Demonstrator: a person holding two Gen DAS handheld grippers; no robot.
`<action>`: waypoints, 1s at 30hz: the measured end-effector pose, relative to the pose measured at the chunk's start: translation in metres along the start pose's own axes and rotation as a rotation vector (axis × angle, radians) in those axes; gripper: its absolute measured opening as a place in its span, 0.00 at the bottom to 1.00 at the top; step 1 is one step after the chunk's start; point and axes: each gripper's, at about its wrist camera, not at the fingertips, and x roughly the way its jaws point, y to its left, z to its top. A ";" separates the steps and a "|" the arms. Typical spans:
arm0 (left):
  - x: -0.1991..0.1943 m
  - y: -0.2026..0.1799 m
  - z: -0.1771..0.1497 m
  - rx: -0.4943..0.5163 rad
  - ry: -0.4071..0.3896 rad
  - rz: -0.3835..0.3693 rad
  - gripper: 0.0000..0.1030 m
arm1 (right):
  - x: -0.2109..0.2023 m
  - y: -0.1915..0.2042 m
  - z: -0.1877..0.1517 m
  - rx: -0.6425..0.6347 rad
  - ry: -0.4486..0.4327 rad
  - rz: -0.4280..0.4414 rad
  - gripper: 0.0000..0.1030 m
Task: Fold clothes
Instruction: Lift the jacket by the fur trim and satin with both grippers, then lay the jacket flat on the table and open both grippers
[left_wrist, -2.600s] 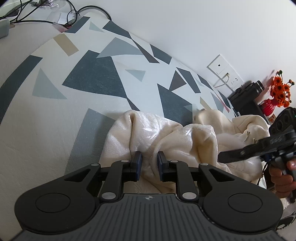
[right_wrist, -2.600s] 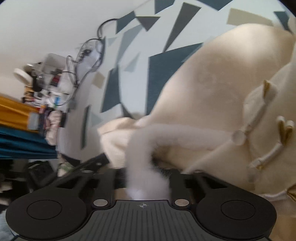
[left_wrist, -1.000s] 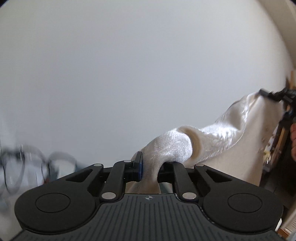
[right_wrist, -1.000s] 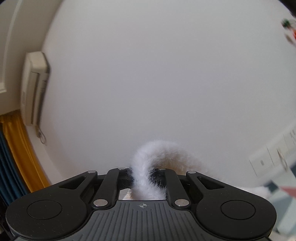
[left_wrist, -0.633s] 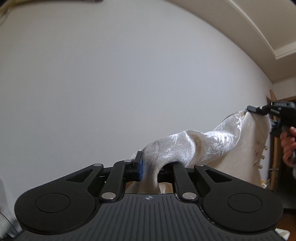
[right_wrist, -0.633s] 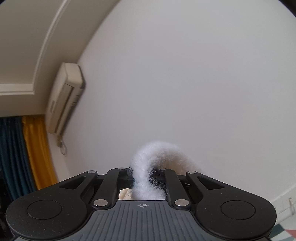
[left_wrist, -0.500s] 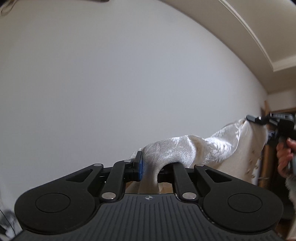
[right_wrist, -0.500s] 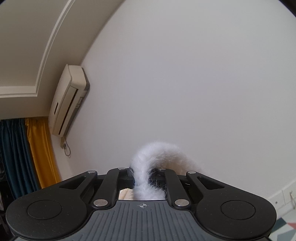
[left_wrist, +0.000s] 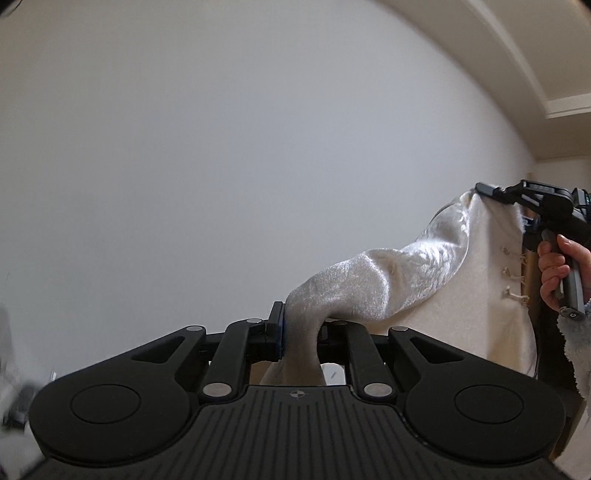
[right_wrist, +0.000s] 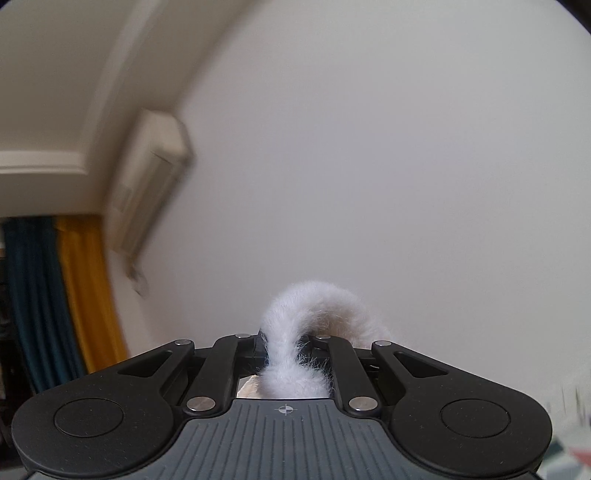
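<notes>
**A:** So what's the room look like from where you're standing?

**B:** Mostly a big plain white wall (left_wrist: 229, 155), with cream ceiling moulding (left_wrist: 524, 55) up top. Off to one side there's an air conditioner (right_wrist: 147, 195) mounted high, kinda blurry, and next to it a blue curtain (right_wrist: 29, 302) and a yellow curtain (right_wrist: 88, 291).

**A:** And the garment?

**B:** Cream fluffy garment (left_wrist: 406, 280), up in the air in front of the wall, strung between the two grippers. It sags a bit in the middle and a flat panel hangs down under the right side, with a row of little toggle fastenings (left_wrist: 511, 273) near its edge.

**A:** Who's holding what?

**B:** Left gripper (left_wrist: 301, 332) is clamped tight on a bunched bit of the fabric, pointing about level. Right gripper (right_wrist: 286, 345) is pinched closed on a fuzzy white trim (right_wrist: 314, 306) that curls up over its fingers. From the left side you can see the right hand (left_wrist: 554, 273) wrapped round that gripper's handle, with a fleecy sleeve (left_wrist: 576, 354) below it.

**A:** Anything else?

**B:** Tiny sliver of patterned surface (right_wrist: 576, 454) in the bottom corner, too blurred to tell more.
</notes>
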 end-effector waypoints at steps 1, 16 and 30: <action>0.009 0.002 -0.006 0.002 0.032 0.039 0.13 | 0.019 -0.014 -0.004 0.029 0.048 -0.033 0.09; 0.178 0.088 -0.112 -0.089 0.528 0.530 0.78 | 0.236 -0.209 -0.169 0.283 0.463 -0.403 0.89; 0.167 0.005 -0.182 -0.150 0.796 0.210 0.83 | 0.065 -0.283 -0.228 0.487 0.397 -0.719 0.91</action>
